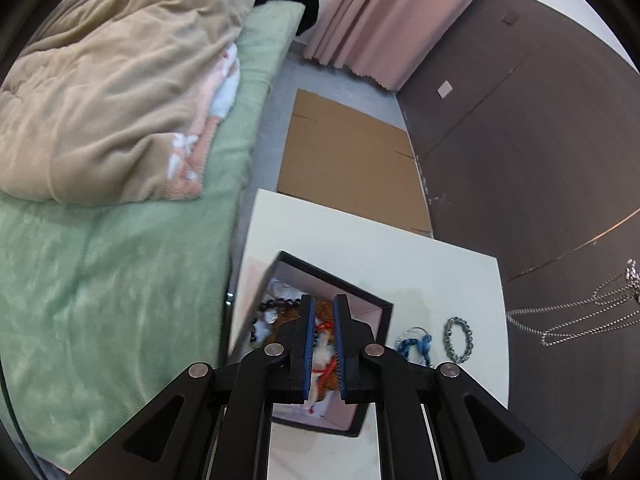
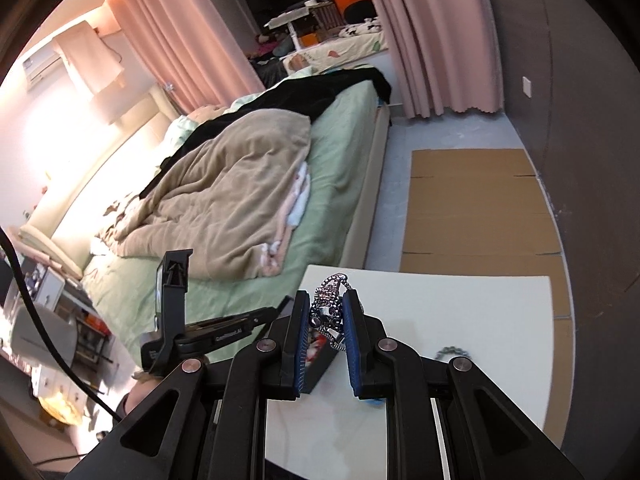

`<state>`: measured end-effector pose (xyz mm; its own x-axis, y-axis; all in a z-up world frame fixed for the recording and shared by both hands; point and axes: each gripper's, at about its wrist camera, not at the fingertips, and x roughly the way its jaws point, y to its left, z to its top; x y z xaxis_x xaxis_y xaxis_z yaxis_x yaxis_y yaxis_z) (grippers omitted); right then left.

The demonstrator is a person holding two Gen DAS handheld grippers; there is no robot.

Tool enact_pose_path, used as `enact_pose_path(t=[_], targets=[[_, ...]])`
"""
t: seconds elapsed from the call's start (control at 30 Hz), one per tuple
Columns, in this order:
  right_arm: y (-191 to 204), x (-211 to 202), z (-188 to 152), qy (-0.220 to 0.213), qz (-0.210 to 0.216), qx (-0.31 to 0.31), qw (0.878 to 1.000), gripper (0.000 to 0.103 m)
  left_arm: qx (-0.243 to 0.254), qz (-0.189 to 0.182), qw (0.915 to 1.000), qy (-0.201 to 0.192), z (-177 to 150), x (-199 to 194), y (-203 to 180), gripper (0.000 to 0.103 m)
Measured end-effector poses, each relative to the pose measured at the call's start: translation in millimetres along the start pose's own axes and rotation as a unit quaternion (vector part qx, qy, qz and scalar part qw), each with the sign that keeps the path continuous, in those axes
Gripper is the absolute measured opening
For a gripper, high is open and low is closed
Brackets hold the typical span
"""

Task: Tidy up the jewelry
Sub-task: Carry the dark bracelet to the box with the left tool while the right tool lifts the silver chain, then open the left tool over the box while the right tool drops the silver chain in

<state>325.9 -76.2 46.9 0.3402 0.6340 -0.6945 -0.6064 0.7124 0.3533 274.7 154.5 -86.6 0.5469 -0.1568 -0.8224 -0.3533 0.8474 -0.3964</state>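
Observation:
A black jewelry box (image 1: 380,308) with a pale pink lining stands on the white table (image 1: 400,256); several pieces lie inside, among them dark beads (image 1: 280,303) and a red cord. My left gripper (image 1: 323,304) hovers over the box, jaws a little apart, nothing held. A blue bracelet (image 1: 416,342) and a silver chain bracelet (image 1: 458,338) lie on the table right of the box. My right gripper (image 2: 327,300) is shut on a silver chain necklace (image 2: 330,312) above the table; its hanging chain also shows in the left wrist view (image 1: 580,320). The box corner (image 2: 320,360) shows below it.
A bed with a green sheet (image 1: 120,280) and a beige duvet (image 1: 120,92) lies left of the table. Flat cardboard (image 1: 348,152) lies on the floor beyond it. A dark wall (image 1: 540,140) is to the right and a pink curtain (image 1: 380,12) behind. The left gripper's body (image 2: 176,312) is at left.

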Motion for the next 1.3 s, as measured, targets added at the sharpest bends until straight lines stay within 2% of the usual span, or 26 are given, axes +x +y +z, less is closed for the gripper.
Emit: enact_pose_path(t=[0.37,0.4,0.43,0.47,0.5,0.53,0.57,1.13,1.23,1.3], targets=[[42,36,-3,0.023,0.037,-0.024,0.999,0.018,-0.031,0.003,0.9992,-0.026,-8,-38,41,0.010],[45,38,-4,0.025,0.040,-0.025,0.999,0.018,-0.033,0.005,0.9991,-0.027,-9,-40,42,0.016],[48,42,-5,0.027,0.042,-0.025,0.998,0.018,-0.036,0.004,0.9989,-0.030,-10,-44,46,0.030],[51,46,-7,0.029,0.045,-0.026,0.998,0.018,-0.038,0.001,0.9987,-0.034,-11,-48,48,0.040],[53,48,-8,0.032,0.046,-0.026,0.998,0.018,-0.038,0.002,0.9985,-0.040,-11,-51,50,0.061],[56,53,-10,0.035,0.049,-0.025,0.998,0.018,-0.038,0.005,0.9980,-0.051,-13,-56,52,0.073],[57,56,-12,0.039,0.050,-0.025,0.998,0.018,-0.037,0.007,0.9974,-0.061,-14,-61,53,0.076],[57,122,-57,0.095,0.040,-0.010,0.995,0.018,-0.061,0.013,0.9948,-0.080,-33,-97,89,0.077],[49,135,-66,0.118,0.036,0.000,0.992,0.018,-0.063,0.013,0.9946,-0.081,-35,-99,90,0.077],[46,143,-70,0.137,0.019,0.003,0.990,0.020,-0.061,0.012,0.9947,-0.081,-35,-100,88,0.077]])
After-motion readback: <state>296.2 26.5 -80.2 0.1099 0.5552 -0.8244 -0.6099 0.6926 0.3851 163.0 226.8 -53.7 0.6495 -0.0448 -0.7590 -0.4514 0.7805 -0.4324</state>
